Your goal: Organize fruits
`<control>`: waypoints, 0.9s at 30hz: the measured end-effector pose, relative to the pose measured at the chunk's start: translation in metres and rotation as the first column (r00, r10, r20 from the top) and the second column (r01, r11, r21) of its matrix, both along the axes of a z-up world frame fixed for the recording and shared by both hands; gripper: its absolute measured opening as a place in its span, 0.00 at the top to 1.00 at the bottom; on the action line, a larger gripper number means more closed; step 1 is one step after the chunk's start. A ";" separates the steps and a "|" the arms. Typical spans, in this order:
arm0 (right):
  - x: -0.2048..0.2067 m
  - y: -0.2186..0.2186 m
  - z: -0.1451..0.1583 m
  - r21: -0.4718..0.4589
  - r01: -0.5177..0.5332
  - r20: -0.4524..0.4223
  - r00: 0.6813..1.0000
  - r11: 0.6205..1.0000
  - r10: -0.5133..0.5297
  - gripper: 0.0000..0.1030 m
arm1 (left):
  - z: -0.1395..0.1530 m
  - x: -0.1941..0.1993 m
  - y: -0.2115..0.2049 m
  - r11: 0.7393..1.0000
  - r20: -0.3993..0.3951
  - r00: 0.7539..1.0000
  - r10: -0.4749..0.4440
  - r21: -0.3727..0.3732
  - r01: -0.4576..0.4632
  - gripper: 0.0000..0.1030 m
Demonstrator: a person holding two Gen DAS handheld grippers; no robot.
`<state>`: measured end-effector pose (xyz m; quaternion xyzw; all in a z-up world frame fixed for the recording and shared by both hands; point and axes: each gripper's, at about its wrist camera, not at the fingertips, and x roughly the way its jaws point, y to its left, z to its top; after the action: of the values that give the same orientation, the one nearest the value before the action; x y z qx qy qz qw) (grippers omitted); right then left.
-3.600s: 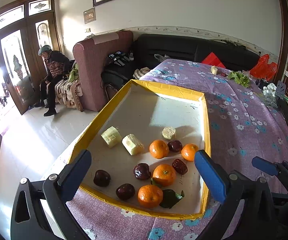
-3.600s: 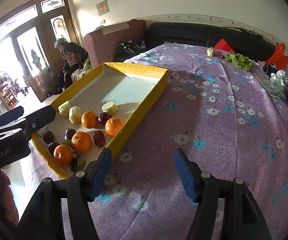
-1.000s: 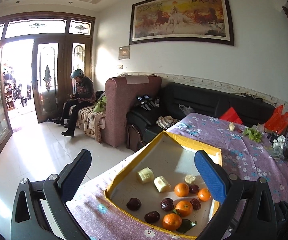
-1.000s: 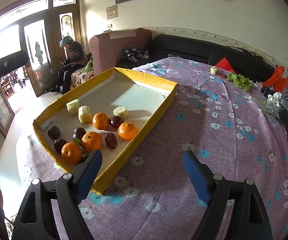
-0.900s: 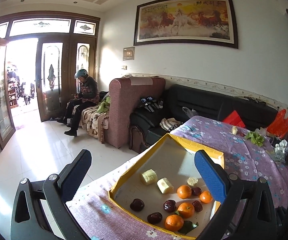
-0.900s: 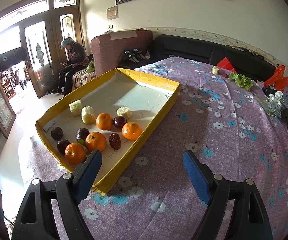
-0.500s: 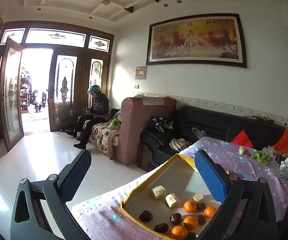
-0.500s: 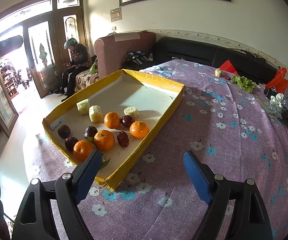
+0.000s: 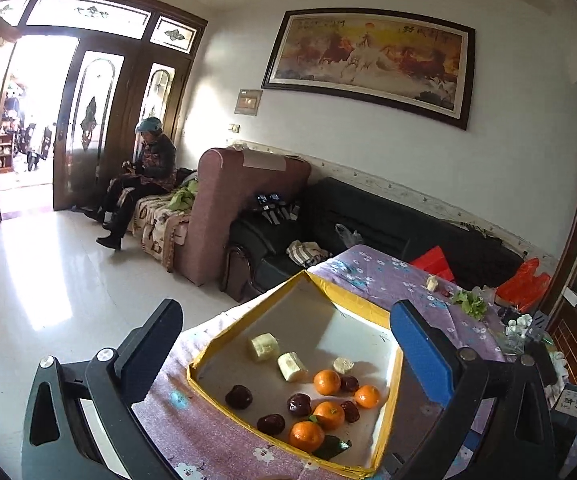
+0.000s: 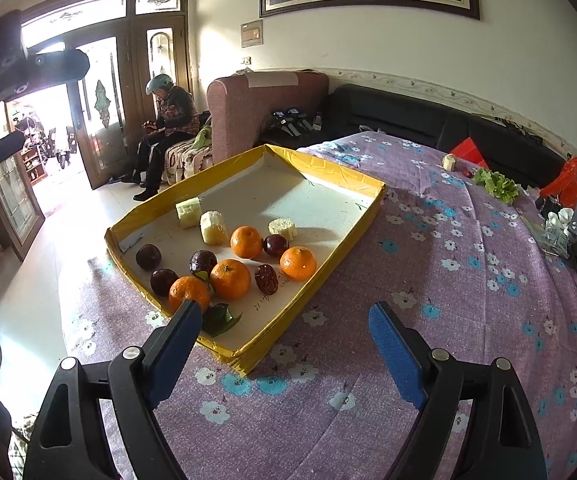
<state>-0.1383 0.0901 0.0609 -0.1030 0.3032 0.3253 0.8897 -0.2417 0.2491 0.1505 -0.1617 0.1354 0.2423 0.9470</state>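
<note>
Yellow-rimmed tray (image 10: 330, 178) on the desk (image 10: 468, 280) under a purple flowered cloth, holding four tangerines (image 10: 230, 279), dark red dates (image 10: 266, 279) and three pale cut pieces (image 10: 213, 227) whose kind is hard to make out, all gathered toward the tray's near end. Right hand-held gripper (image 10: 284, 344) released, jaws wide over the tray's near corner with nothing between them, its left finger covering part of the nearest tangerine and a green leaf (image 10: 218, 318). Left hand-held gripper (image 9: 284, 344) likewise released and empty above the tray (image 9: 352, 292), its blue right finger hiding the tray's right rim; the tray's near edge is cut off by the frame.
</note>
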 end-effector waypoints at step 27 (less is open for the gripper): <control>-0.013 0.025 0.000 -0.072 -0.045 0.027 0.999 0.996 0.047 0.13 | -0.042 0.027 0.019 0.998 -0.301 0.953 0.037 -0.037 -0.051 0.00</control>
<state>-0.1511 0.1150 0.0613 -0.1462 0.2993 0.3332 0.8820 -0.2144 0.2683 0.1090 -0.1472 0.2792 0.2819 0.9060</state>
